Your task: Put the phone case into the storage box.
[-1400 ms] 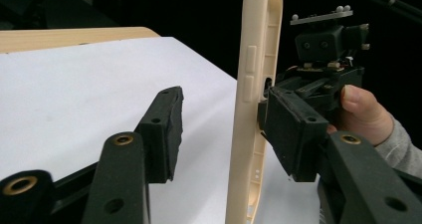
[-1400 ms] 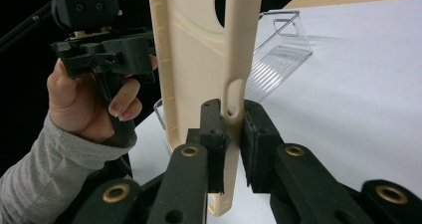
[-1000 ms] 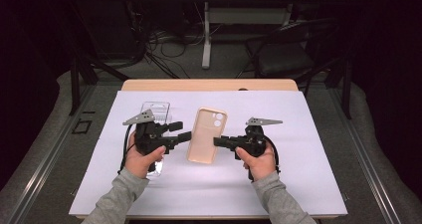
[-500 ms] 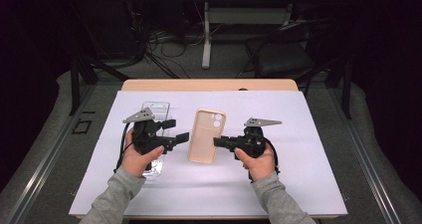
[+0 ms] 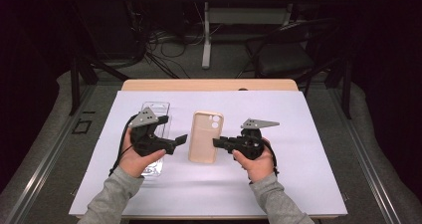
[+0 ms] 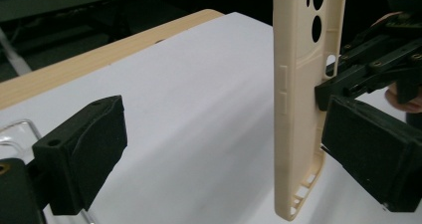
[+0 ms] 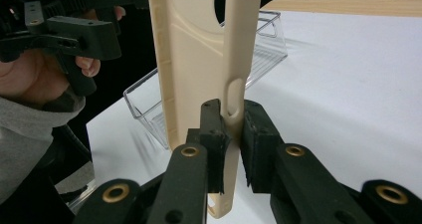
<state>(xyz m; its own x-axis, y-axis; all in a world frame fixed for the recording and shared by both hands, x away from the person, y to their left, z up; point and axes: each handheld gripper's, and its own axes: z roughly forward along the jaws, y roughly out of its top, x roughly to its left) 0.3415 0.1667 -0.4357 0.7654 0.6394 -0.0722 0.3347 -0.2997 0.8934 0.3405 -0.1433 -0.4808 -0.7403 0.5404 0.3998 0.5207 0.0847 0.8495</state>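
Observation:
A beige phone case (image 5: 205,134) with camera cut-outs lies low over the white sheet in the middle of the table. My right gripper (image 5: 217,143) is shut on its right edge; in the right gripper view the two pads (image 7: 231,134) pinch the thin rim of the case (image 7: 199,59). My left gripper (image 5: 176,143) stands at the case's left side, and its jaws have just been opening. In the left gripper view its jaws (image 6: 224,159) are spread wide, with the case (image 6: 298,84) close to one pad and far from the other.
A clear plastic case (image 5: 155,112) lies on the sheet under and behind the left hand, also seen as a clear tray (image 7: 268,40) beyond the beige case. The white sheet (image 5: 308,134) covers a wooden table (image 5: 209,84). Chairs and cables stand behind it.
The left gripper's jaws have spread apart and let go of the case's left edge. The right gripper and the case have kept still.

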